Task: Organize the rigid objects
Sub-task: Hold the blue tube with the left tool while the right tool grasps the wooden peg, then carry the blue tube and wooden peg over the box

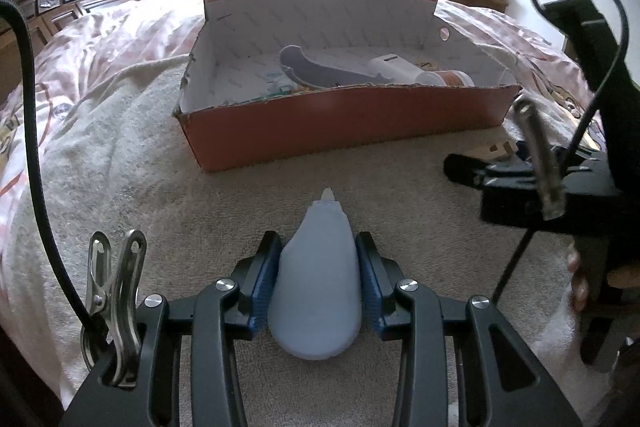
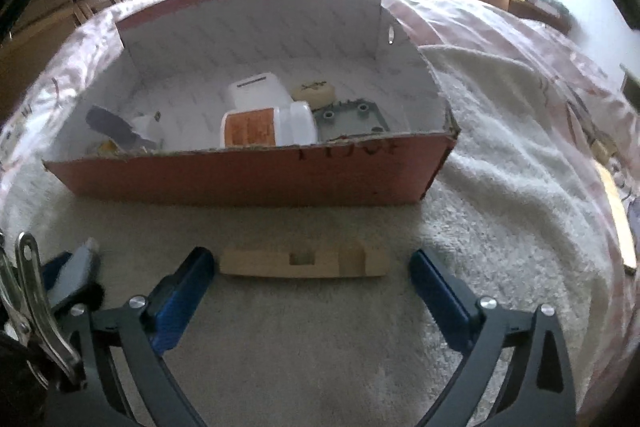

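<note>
Left gripper [image 1: 318, 279]: sitting nearest the lens, its blue-padded jaws are clamping a pale grey-blue, teardrop-shaped plastic dispenser [image 1: 316, 287] by its broad flanks, nozzle pointing toward the box.
Box [image 1: 344, 131]: the large red cardboard box with a white printed lining is resting open on the cream fleece blanket [image 1: 248, 203], its flap standing up at the back.
Box contents: a white plastic bottle with an orange label [image 2: 266, 125] is lying near the front wall; a grey studded building plate [image 2: 352, 119] is lying toward the box's right corner; a cream oval piece [image 2: 314, 93] is sitting behind that plate.
Right gripper [image 2: 312, 275]: hovering in front of the box with its jaws spread wide apart, gripping nothing.
Wooden block [image 2: 304, 261]: the pale, notched, elongated wooden block is lying flat on the blanket just in front of the box's front wall, between the open blue pads [image 2: 180, 287] without being pressed by them.
Block handling: it is looking stiff, light and not fragile; the bare wood should be offering decent friction.
Block grip: taking it across its short ends, as the jaws are lining up now, seems workable, though a pinch across the narrow middle would likely be steadier.
Dispenser handling: smooth, tapering plastic is probably slippery, so the widest part is the safest hold.
</note>
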